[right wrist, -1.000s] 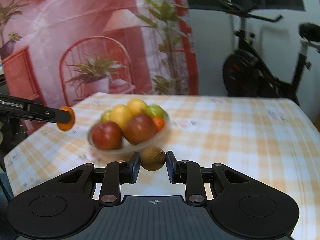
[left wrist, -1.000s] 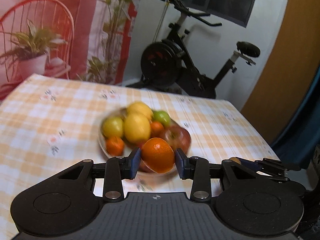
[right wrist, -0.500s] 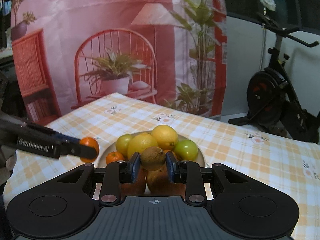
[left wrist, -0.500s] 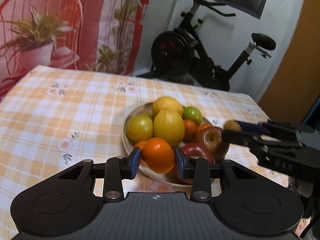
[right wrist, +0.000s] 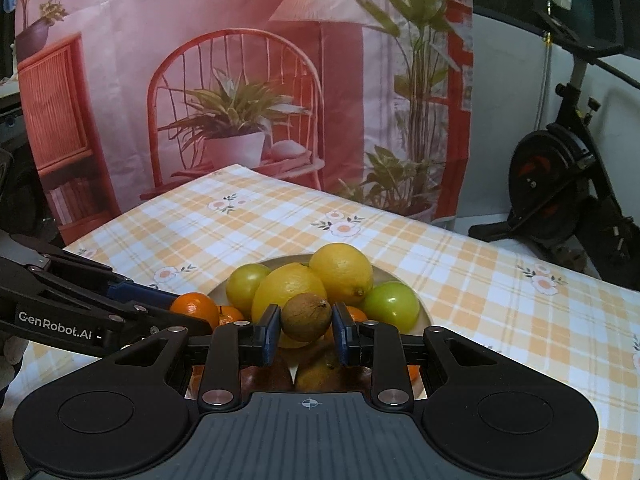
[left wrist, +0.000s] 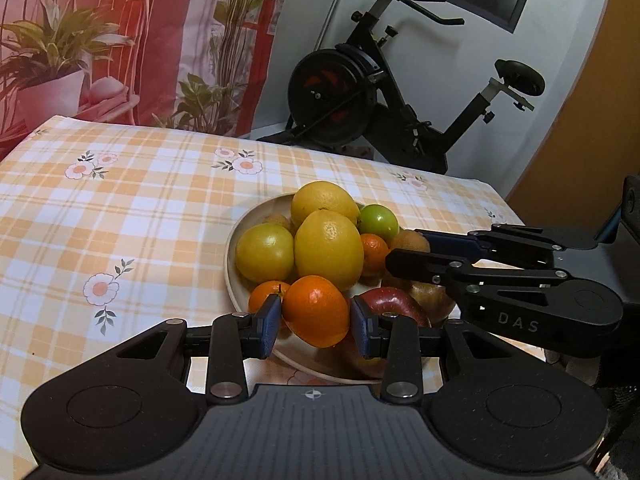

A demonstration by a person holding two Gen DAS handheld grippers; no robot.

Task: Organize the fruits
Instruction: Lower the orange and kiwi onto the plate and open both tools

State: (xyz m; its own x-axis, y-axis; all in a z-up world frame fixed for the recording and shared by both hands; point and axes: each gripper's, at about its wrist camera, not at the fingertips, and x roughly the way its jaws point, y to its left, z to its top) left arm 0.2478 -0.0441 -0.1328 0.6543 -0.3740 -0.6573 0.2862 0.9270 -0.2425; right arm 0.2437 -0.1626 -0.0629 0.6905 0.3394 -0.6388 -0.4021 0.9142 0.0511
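A beige plate [left wrist: 240, 236] on the checked tablecloth holds two lemons [left wrist: 329, 248], green fruits [left wrist: 264, 252], small oranges, and red apples [left wrist: 394, 304]. My left gripper [left wrist: 316, 320] is shut on an orange [left wrist: 315, 310], held just above the plate's near edge. My right gripper [right wrist: 306, 326] is shut on a brown kiwi [right wrist: 306, 317], held over the fruit pile on the plate [right wrist: 424, 308]. The right gripper also shows in the left wrist view [left wrist: 408, 250] with the kiwi [left wrist: 408, 240] above the plate's right side. The left gripper shows in the right wrist view [right wrist: 188, 312].
The table [left wrist: 140, 208] carries an orange-and-white flowered cloth. An exercise bike [left wrist: 360, 92] stands behind the table. A printed backdrop with a chair and plants [right wrist: 240, 100] hangs at the back left.
Both grippers have moved in over the plate with their fruits still held. The right gripper with the kiwi now hovers above the pile; the left holds the orange by the near rim.
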